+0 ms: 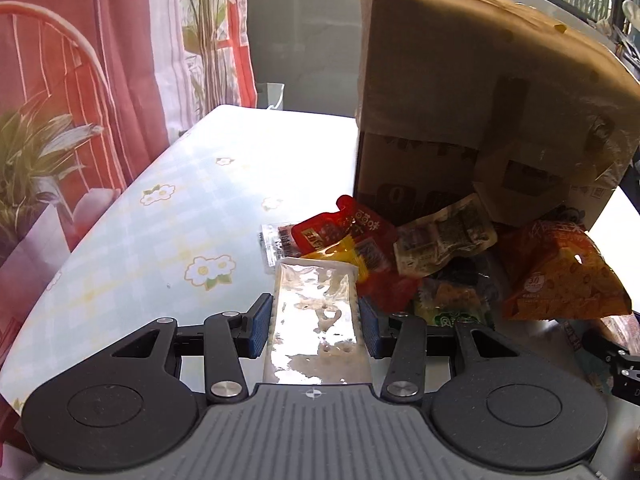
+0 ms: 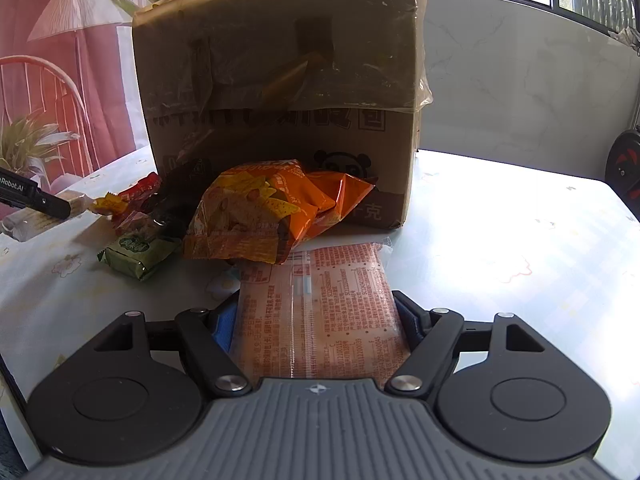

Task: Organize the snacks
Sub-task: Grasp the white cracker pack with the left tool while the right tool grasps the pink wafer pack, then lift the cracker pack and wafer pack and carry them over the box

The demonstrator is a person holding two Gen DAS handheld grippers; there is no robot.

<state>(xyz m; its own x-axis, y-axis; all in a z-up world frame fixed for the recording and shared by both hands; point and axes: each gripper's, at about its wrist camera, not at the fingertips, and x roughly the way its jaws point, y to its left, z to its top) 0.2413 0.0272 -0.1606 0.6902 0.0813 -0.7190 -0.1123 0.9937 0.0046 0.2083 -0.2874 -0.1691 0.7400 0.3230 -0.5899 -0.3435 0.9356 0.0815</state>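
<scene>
1. One clear packet (image 1: pixel 314 320) is clamped between the left gripper (image 1: pixel 315 326) pads, lifted above the table (image 1: pixel 160 200).
2. One pink packet (image 2: pixel 320 320) is pinched by the right gripper (image 2: pixel 318 320), wide-set.
3. One cardboard box (image 2: pixel 280 80) is seen, with one orange chip bag (image 2: pixel 260 212) and one green packet (image 2: pixel 136 256) in front.

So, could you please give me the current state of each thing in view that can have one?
Left gripper: shut on the clear packet.
Clear packet: gripped between the blue pads.
Right gripper: shut on the pink packet.
Pink packet: held by its sides, far end under the orange chip bag.
Cardboard box: taped shut, standing on the table.
Orange chip bag: sealed, leaning against the box.
Green packet: lying flat, sealed.
</scene>
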